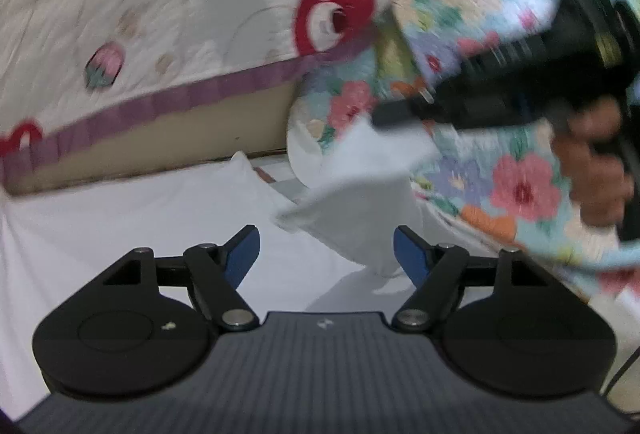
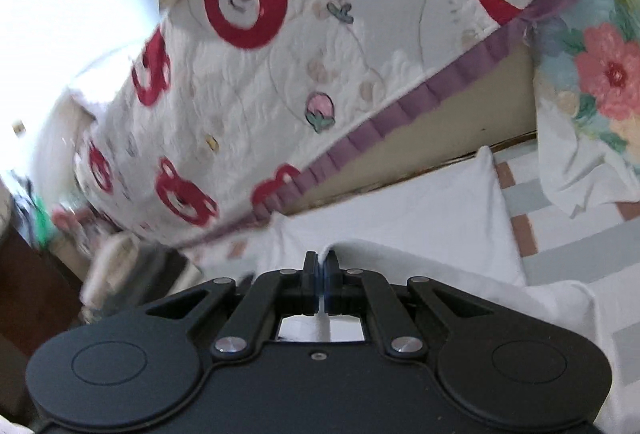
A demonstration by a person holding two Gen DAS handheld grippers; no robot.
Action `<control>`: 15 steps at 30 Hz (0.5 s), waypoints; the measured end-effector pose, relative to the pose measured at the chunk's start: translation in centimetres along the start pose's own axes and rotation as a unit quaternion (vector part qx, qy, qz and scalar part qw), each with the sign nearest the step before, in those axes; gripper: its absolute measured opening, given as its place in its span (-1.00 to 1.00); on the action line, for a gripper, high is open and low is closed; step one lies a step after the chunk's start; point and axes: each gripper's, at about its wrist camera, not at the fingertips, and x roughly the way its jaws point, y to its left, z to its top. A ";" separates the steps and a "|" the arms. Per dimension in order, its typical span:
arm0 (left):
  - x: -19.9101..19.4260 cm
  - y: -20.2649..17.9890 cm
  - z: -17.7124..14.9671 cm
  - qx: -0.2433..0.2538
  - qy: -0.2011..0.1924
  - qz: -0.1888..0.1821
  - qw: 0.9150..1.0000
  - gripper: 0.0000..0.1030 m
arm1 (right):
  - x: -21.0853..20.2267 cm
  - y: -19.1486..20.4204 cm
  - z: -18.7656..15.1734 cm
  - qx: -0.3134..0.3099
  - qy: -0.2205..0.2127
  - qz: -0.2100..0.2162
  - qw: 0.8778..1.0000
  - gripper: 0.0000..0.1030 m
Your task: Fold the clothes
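Spread blue-padded left gripper (image 1: 326, 254) hangs empty over the bed (image 1: 100, 234); the white cloth (image 1: 360, 174) lifts toward the far right edge, its corner pinched in the right gripper (image 2: 321, 260), jaws pressed together

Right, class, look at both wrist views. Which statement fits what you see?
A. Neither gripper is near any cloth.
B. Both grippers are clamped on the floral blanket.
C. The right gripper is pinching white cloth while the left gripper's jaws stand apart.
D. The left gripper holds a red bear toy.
C: the right gripper has its jaws closed on a fold of the white cloth, while the left gripper stands open with nothing pinched between its blue pads.
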 end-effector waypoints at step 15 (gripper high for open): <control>0.3 -0.9 -0.6 0.088 0.019 -0.004 0.996 -0.94 | 0.3 0.4 -2.1 0.004 0.058 0.065 0.996 -0.83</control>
